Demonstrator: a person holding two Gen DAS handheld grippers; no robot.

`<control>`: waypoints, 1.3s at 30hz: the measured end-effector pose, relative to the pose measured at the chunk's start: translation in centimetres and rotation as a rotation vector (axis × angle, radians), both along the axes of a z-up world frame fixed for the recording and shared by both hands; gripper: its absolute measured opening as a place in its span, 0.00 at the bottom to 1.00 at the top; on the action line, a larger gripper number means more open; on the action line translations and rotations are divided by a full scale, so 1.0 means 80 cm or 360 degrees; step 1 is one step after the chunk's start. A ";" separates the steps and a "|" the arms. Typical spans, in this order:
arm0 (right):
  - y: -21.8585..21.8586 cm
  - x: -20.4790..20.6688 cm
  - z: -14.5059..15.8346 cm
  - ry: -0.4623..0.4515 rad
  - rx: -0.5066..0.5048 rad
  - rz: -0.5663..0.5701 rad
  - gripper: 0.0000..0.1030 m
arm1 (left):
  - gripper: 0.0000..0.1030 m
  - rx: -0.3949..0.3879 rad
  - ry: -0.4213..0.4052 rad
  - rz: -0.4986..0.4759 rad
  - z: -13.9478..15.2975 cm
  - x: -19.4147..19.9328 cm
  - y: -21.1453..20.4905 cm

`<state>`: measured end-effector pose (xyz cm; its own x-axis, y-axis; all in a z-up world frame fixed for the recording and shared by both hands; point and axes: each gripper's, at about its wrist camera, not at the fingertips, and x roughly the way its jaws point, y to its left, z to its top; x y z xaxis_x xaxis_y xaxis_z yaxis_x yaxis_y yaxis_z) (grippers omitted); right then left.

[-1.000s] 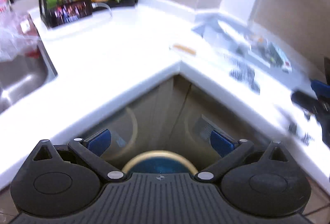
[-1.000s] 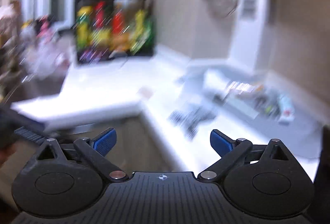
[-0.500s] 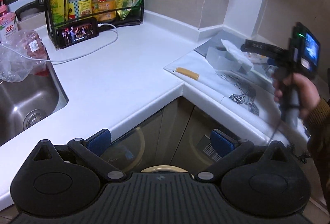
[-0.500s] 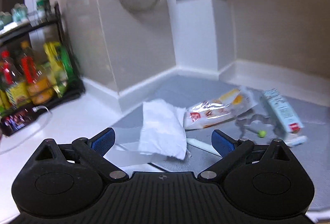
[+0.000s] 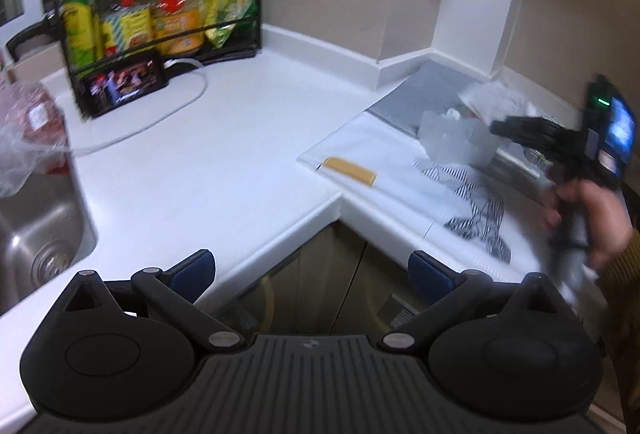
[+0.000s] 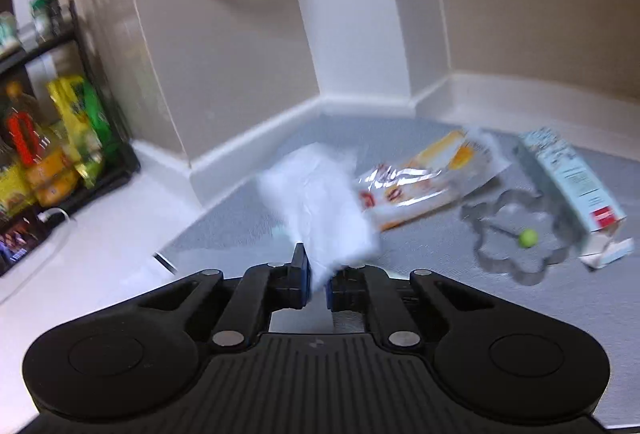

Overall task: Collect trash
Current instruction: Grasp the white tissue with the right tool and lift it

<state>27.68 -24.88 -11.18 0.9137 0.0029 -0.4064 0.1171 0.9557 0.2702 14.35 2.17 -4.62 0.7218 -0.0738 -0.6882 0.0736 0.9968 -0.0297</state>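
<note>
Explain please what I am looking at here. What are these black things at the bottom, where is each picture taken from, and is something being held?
No robot here: a person carries a hand-held gripper in each hand, with a camera on each that looks forward along its two fingers. The black shapes at the bottom are those tools.

The left camera view shows the left hand-held gripper, open and empty, above a white kitchen counter with a sink, a bottle rack and a phone.

The right camera view shows the right hand-held gripper. Its jaws have just closed on a white crumpled tissue. On the grey mat beside it lie a snack wrapper, a pale blue carton and a flower-shaped metal cutter.
</note>
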 end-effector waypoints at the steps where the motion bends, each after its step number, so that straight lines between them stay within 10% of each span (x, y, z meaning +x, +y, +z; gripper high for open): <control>1: -0.007 -0.011 0.002 -0.0022 0.0011 0.0019 0.08 | 1.00 0.0015 -0.0002 -0.0008 0.000 0.009 -0.008; 14: -0.100 -0.128 -0.035 0.0234 0.0200 0.0057 0.13 | 1.00 0.0436 -0.0317 -0.0810 -0.007 0.158 -0.181; 15: -0.098 -0.127 -0.035 0.0222 0.0136 0.0055 0.20 | 1.00 0.0478 -0.0314 -0.0832 -0.011 0.171 -0.194; 17: -0.095 -0.123 -0.032 0.0173 0.0051 0.0046 0.76 | 1.00 0.0508 -0.0304 -0.0900 -0.020 0.191 -0.212; 18: -0.095 -0.120 -0.031 0.0159 0.0037 0.0050 0.83 | 1.00 0.0512 -0.0299 -0.0926 -0.024 0.198 -0.220; 36: -0.072 -0.063 -0.034 0.0300 -0.0311 0.0018 0.95 | 1.00 0.0678 -0.0166 -0.1117 -0.091 0.260 -0.284; 38: -0.070 -0.064 -0.034 0.0298 -0.0342 -0.0008 0.76 | 0.86 0.0682 -0.0154 -0.1078 -0.090 0.261 -0.283; 39: -0.069 -0.066 -0.033 0.0284 -0.0359 -0.0028 0.65 | 0.53 0.0689 -0.0143 -0.1058 -0.087 0.260 -0.282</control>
<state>22.38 -30.39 -13.79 0.8269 -0.1210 -0.5492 0.1607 0.9867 0.0246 35.16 -20.35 -11.56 0.6744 -0.2478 -0.6955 0.6406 0.6648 0.3843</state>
